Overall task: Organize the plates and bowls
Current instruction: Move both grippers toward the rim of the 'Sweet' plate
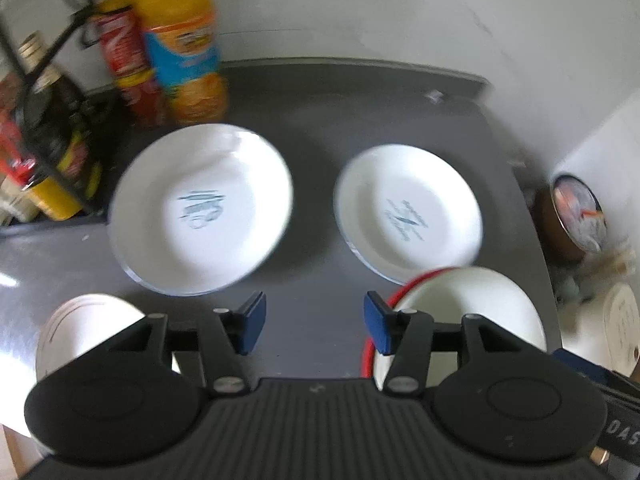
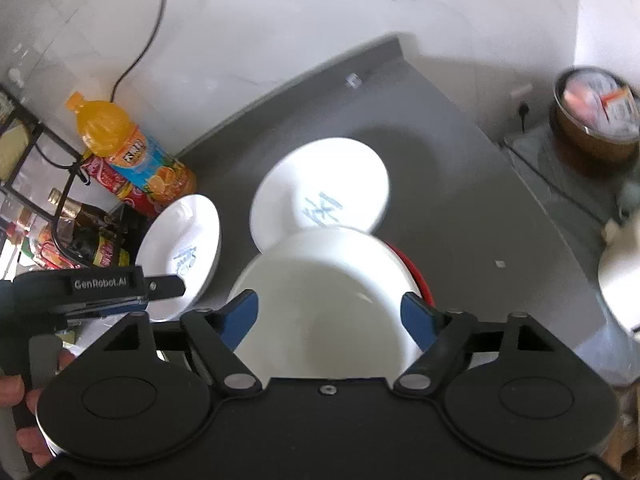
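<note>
Both grippers are open and empty: the right gripper (image 2: 328,314) should close squarely on the red-rimmed bowl (image 2: 320,300) while the left gripper (image 1: 315,322) approaches the left plate (image 1: 200,210) by its near rim.

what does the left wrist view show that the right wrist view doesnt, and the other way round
Only the left wrist view shows the left gripper head-on, jaws open and empty, and a white dish at its lower left.

Only the right wrist view shows the right gripper with open jaws either side of the white bowl, a black cable on the wall, and a hand.

Both show two printed white plates, left and right, the red-rimmed bowl, the orange juice bottle, the bottle rack, the grey counter and a brown container.
</note>
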`<action>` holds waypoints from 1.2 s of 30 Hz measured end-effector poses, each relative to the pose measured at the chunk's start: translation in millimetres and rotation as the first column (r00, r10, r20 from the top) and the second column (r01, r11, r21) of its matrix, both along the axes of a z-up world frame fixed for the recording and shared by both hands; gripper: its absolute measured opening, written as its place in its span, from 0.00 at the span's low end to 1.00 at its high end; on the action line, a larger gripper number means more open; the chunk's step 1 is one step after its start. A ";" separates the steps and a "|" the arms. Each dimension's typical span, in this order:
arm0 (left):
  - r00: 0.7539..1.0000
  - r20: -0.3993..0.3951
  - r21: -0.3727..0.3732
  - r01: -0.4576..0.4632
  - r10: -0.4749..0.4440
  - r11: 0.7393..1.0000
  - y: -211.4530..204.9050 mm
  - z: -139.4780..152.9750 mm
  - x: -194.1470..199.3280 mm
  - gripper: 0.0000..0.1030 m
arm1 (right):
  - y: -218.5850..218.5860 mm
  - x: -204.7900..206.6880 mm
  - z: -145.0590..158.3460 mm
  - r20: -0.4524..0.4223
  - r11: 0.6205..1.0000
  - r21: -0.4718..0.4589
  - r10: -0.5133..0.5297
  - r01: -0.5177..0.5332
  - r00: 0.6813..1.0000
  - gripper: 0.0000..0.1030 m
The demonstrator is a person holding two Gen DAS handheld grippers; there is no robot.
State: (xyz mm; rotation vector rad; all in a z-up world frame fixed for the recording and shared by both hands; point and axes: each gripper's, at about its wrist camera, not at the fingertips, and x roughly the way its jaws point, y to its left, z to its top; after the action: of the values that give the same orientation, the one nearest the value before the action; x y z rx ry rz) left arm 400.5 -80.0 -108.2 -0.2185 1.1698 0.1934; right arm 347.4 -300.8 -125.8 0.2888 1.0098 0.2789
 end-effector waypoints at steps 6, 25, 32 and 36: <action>0.995 0.010 0.000 -0.098 0.098 0.995 43.4 5.8 -10.9 0.51 | 34.7 11.0 9.9 0.050 0.998 -0.006 0.066 -0.065 0.997 0.86; 0.990 0.070 -0.051 -0.118 0.121 0.992 174.2 3.6 -20.8 0.51 | 150.7 24.2 -20.4 -0.015 0.994 0.071 0.081 -0.080 0.997 0.54; 0.993 0.072 -0.081 -0.090 0.096 0.993 191.3 -17.2 -13.3 0.50 | 165.5 34.2 -36.8 -0.050 0.996 0.074 0.057 -0.053 0.997 0.43; 0.994 0.069 -0.089 -0.075 0.082 0.993 196.4 -31.5 -8.9 0.47 | 169.7 42.1 -45.0 -0.056 0.998 0.058 0.026 -0.022 0.998 0.42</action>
State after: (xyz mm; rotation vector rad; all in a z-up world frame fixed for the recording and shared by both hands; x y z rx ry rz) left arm 391.6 116.4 -139.7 -0.3456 1.0996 0.2027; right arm 389.5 -131.0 -170.8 0.3381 1.0628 0.3234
